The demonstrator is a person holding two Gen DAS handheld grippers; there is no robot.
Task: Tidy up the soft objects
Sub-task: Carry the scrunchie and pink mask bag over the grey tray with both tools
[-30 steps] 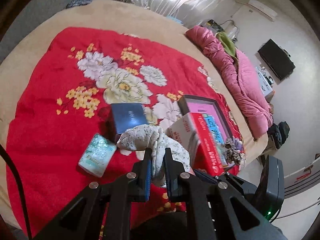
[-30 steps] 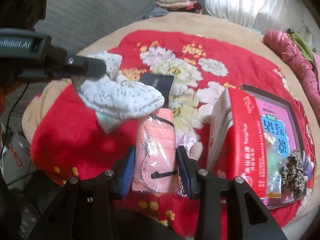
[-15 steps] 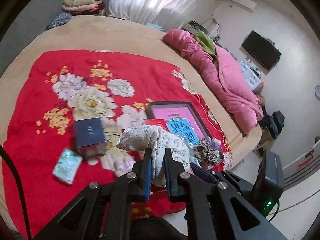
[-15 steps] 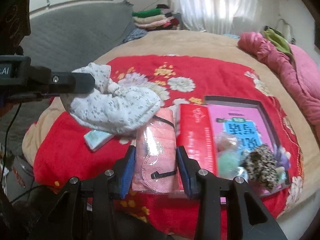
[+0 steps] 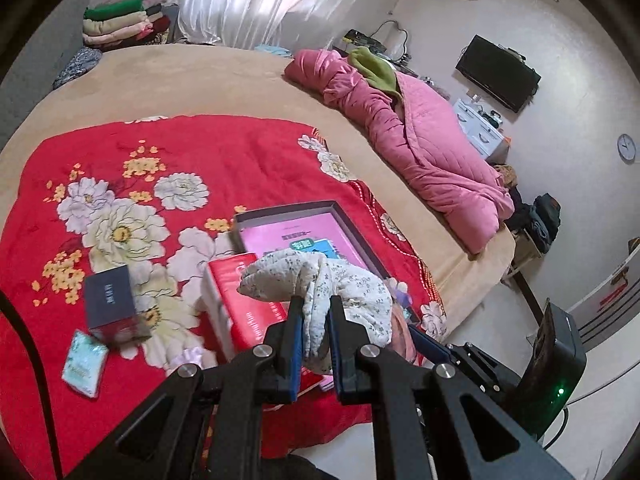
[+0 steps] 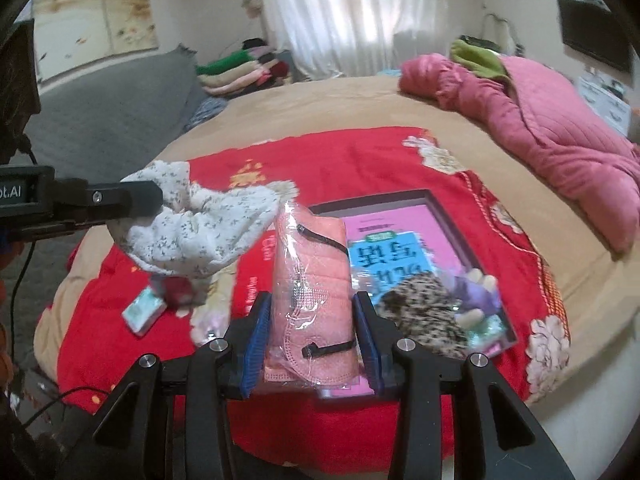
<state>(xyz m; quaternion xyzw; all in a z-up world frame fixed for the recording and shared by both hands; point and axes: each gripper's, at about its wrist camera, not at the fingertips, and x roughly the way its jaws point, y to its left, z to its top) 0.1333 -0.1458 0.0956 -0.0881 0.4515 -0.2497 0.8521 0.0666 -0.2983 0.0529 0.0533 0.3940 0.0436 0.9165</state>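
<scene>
My left gripper point(image 5: 313, 322) is shut on a white floral cloth point(image 5: 320, 284) and holds it in the air above the red box point(image 5: 240, 304). The cloth also shows in the right wrist view point(image 6: 192, 232). My right gripper point(image 6: 312, 320) is shut on a wrapped pink face mask point(image 6: 312, 280), held above the near edge of the dark tray point(image 6: 456, 216). The tray has a pink lining point(image 5: 296, 232) and holds a leopard-print scrunchie point(image 6: 424, 308) and a few small soft items.
A red floral blanket point(image 5: 200, 160) covers the tan bed. On it lie a dark blue box point(image 5: 108, 296) and a teal tissue pack point(image 5: 84, 364). A pink quilt point(image 5: 420, 148) lies at the right. Folded clothes point(image 5: 120, 24) are stacked at the back.
Both grippers have moved right with their loads, toward the tray. The tray and red box now sit closer under them. Both grips are unchanged.
</scene>
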